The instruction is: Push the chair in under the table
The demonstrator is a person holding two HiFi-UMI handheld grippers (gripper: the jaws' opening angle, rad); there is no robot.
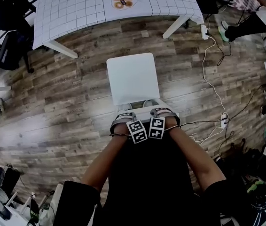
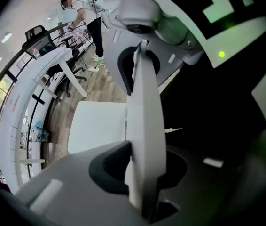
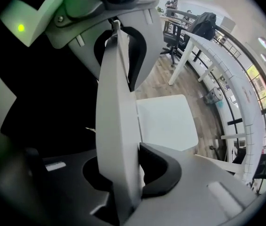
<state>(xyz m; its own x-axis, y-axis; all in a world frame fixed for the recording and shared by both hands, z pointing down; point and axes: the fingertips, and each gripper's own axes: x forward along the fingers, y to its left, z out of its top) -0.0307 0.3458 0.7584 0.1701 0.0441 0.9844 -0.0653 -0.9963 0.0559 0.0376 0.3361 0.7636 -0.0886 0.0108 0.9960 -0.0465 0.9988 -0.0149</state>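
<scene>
While the left gripper [image 1: 122,120] and right gripper [image 1: 164,115] clamp the backrest [image 2: 144,126] of the chair [image 1: 132,79] side by side, its seat [image 3: 166,121] lies straight ahead of the fingers [image 2: 62,197], toward the table [image 1: 72,13], well apart beyond; the 2 hands are equally near

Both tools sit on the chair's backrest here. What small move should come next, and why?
Probably a short, even push forward toward the table. The left tool and right tool both clamp the backrest side by side, and the chair seat stands short of the table, roughly facing it.
</scene>
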